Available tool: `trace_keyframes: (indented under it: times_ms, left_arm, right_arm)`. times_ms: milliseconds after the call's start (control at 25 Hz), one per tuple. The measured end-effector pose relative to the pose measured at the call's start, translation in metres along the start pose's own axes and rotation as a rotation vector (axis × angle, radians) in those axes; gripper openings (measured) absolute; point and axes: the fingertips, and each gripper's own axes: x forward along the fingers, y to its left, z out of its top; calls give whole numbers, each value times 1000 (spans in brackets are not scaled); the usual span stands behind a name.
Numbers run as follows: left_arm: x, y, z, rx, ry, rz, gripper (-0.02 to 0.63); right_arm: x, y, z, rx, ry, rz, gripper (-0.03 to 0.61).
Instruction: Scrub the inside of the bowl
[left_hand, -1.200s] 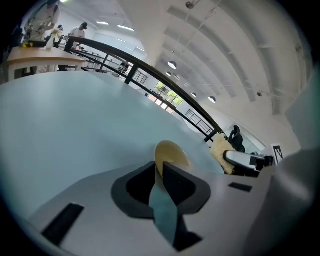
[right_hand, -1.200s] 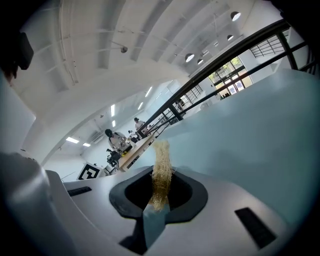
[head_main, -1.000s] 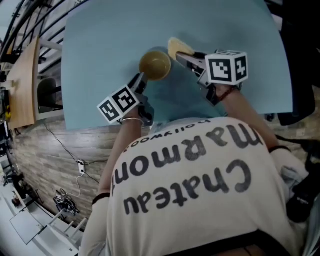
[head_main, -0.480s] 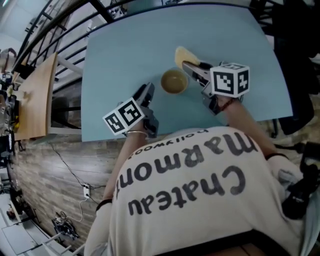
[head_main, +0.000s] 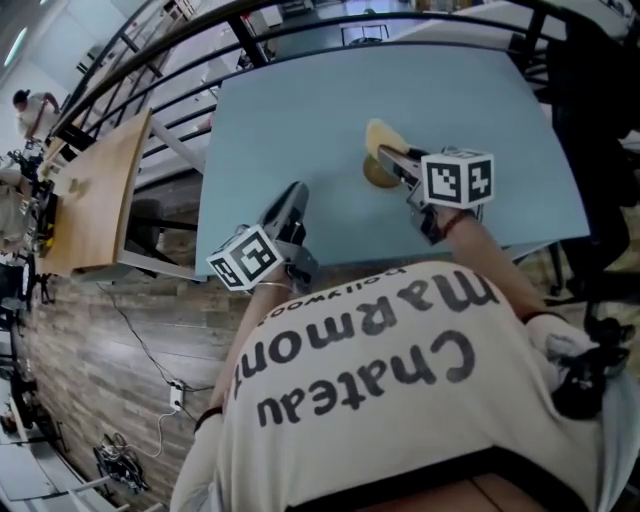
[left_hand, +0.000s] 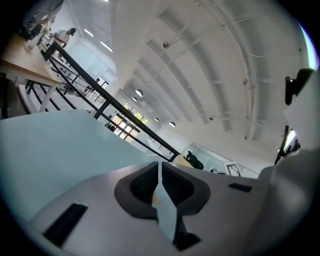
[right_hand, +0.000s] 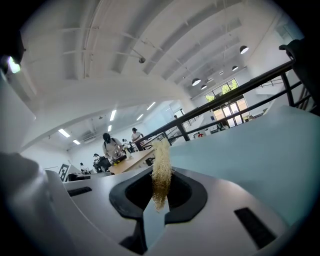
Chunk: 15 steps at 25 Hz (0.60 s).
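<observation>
**A:** Surface?

**B:** Pale blue table (head_main: 300, 110).

**A:** Grippers?

**B:** Left gripper (head_main: 297, 188) hangs over the near edge. Its jaws have just been closing and are now almost together, with nothing between them. Right gripper (head_main: 385, 152) has its jaws pinched on the scrubber.

**A:** Bowl?

**B:** Bowl (head_main: 376, 176) is on the table, right of middle, partly hidden behind the right gripper and well apart from the left one.

**A:** Scrubber?

**B:** Scrubber (head_main: 383, 136) is straw-coloured and fibrous, showing just beyond the bowl.

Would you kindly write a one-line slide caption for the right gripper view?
Right gripper shut on a straw-coloured fibrous scrubber, pale blue table at right.
</observation>
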Motion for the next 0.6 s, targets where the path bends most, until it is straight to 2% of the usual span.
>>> trace_keyframes:
  times_ms: [240,480,600]
  left_arm:
    - [-44,10,-6,47,3,24,26]
    - [-81,34,-1,60,-9,62,26]
    - [-90,39,1,58,-14,55,26]
  right_arm:
    - [1,23,-33,-2,35,-27,58]
    - [7,34,-50,-11,27,-71,58]
    - [8,34,-56,1,28,-89,59]
